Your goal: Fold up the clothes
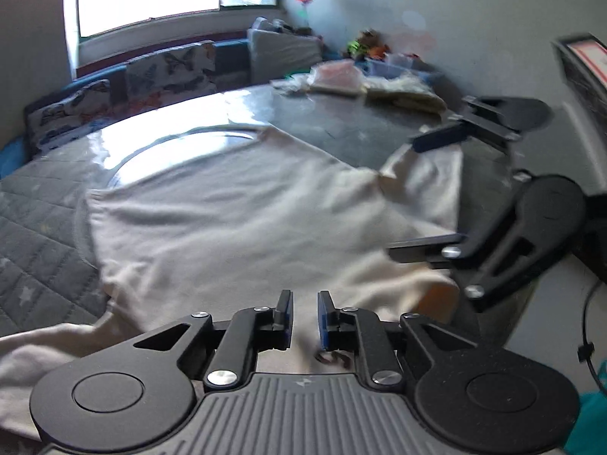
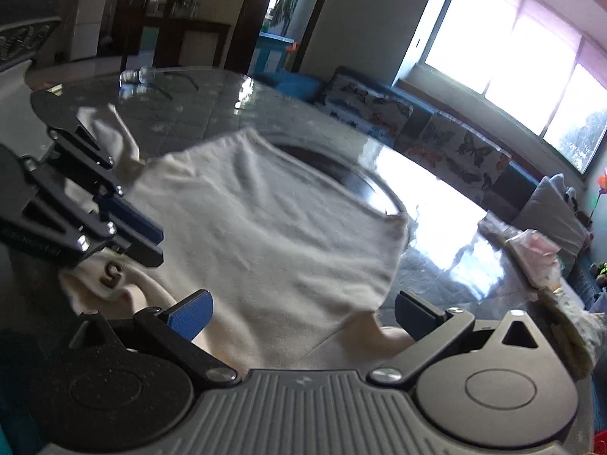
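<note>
Right claw spread wide over the white shirt.

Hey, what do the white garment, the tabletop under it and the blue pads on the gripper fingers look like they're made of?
White garment: soft matte knit, probably cotton jersey; it rumples and drapes in loose folds.

Tabletop: dark, glossy, likely polished stone or glass; it mirrors the window glare and shows faint veining.

Blue finger pads: looks like textured rubber or plastic, matte with a fine ribbed grain; the look alone cannot settle which.
</note>
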Action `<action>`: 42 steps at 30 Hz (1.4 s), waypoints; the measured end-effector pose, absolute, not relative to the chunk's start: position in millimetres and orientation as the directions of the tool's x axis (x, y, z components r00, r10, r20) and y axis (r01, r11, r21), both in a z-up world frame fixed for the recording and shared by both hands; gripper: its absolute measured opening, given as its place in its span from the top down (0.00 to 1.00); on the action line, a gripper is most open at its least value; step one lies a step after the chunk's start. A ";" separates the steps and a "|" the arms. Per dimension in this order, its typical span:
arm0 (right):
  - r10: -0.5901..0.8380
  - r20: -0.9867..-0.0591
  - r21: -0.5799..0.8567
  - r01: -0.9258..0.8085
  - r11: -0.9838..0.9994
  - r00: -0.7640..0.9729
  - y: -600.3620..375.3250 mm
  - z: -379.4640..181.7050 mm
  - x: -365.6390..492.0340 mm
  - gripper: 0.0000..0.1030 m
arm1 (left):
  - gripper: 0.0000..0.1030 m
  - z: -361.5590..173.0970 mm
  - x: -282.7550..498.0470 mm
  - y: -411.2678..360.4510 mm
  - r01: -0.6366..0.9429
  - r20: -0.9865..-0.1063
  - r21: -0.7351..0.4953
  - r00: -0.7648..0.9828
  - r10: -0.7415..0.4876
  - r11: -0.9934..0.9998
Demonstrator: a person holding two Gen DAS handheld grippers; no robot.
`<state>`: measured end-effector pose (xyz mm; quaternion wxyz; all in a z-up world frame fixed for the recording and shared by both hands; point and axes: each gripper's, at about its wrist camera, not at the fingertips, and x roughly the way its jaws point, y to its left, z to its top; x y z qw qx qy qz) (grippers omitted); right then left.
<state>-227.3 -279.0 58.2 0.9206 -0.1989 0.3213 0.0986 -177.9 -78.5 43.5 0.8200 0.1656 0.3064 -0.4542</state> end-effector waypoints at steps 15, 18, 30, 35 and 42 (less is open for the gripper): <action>0.128 -0.635 -0.322 -0.411 0.853 0.762 -264.1 60.9 -231.5 0.00 | 0.80 40.7 -185.8 -73.1 0.878 -0.672 0.001 0.355 -0.650 0.478; 0.118 -0.644 -0.322 -0.408 0.854 0.756 -259.1 50.8 -219.3 0.00 | 0.80 42.3 -174.3 -68.5 0.841 -0.668 -0.003 0.401 -0.627 0.541; 0.180 -0.671 -0.245 -0.444 0.862 0.719 -259.6 51.0 -222.2 0.00 | 0.61 41.2 -103.9 -64.2 0.660 -0.664 -0.068 0.530 -0.527 0.748; 0.210 -0.722 -0.104 -0.403 0.909 0.659 -277.2 36.9 -208.7 0.00 | 0.59 25.8 -83.7 -55.8 0.588 -0.713 -0.065 0.538 -0.450 0.806; 0.235 -0.709 -0.036 -0.367 0.929 0.664 -294.0 46.9 -203.1 0.00 | 0.52 32.2 -83.9 -47.2 0.570 -0.702 -0.093 0.544 -0.460 0.816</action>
